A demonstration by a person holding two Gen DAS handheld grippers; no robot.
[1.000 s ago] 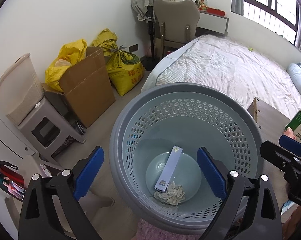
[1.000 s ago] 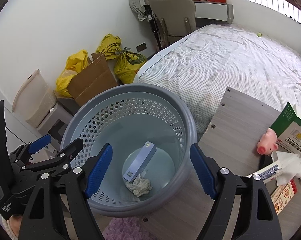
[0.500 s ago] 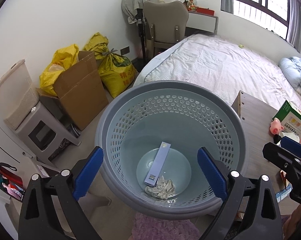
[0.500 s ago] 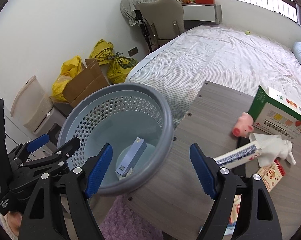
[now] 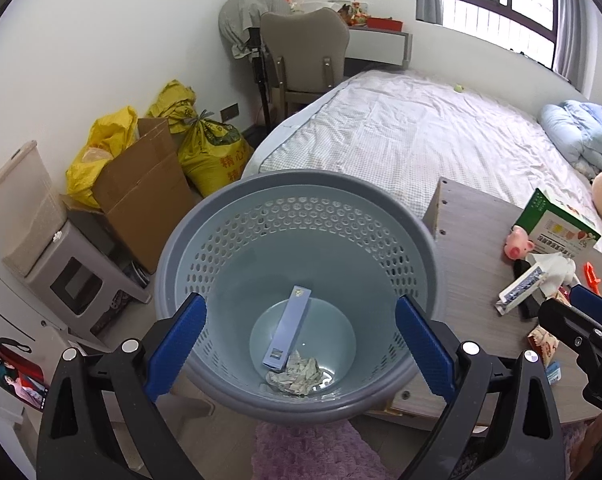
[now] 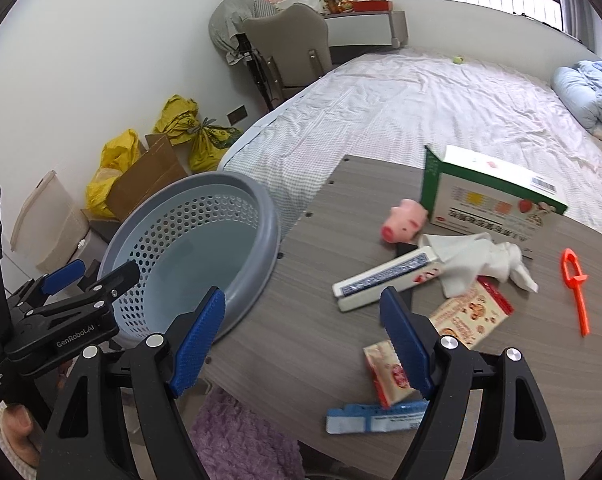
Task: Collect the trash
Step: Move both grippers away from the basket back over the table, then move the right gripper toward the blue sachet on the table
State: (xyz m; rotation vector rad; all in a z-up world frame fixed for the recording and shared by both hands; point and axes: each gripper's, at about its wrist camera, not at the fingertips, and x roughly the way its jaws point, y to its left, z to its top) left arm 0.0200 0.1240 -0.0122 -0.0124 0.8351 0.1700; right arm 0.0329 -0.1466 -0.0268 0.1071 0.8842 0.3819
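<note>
Right gripper (image 6: 303, 340) swings off the bin (image 6: 269, 216) and out over the table (image 6: 301, 344), jaws wide, nothing held. Left gripper (image 5: 299, 350), fingers spread and empty, holds over the bin (box (image 5: 287, 334) and wad (image 5: 297, 376) already in). Beyond on the table: wrapper (image 6: 385, 372), long box (image 6: 385, 280), tissue (image 6: 485, 260). Next pick looks close.

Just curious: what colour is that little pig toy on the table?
Pink pig toy; right wrist view shows it best.
</note>
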